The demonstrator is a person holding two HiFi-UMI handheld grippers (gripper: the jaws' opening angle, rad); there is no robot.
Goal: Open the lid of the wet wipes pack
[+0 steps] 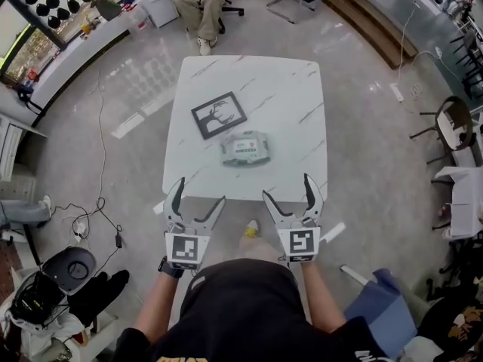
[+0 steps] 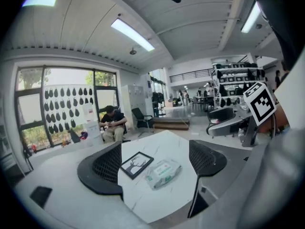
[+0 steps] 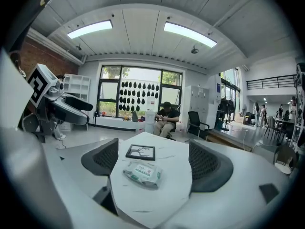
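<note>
A wet wipes pack (image 1: 245, 148) with a green and white label lies flat near the middle of a white marble table (image 1: 294, 89), its lid down. It also shows in the left gripper view, pack (image 2: 163, 172), and in the right gripper view, pack (image 3: 142, 173). My left gripper (image 1: 195, 195) hangs open just short of the table's near edge, nothing between its jaws. My right gripper (image 1: 288, 189) is beside it at the same edge, also open and holding nothing. Both point toward the pack and stand well short of it.
A black-framed picture (image 1: 219, 114) lies just beyond the pack, to its left. A person sits on a chair (image 1: 204, 6) past the table's far end. Cables and a black bag (image 1: 68, 270) lie on the floor to the left; chairs (image 1: 453, 127) stand at the right.
</note>
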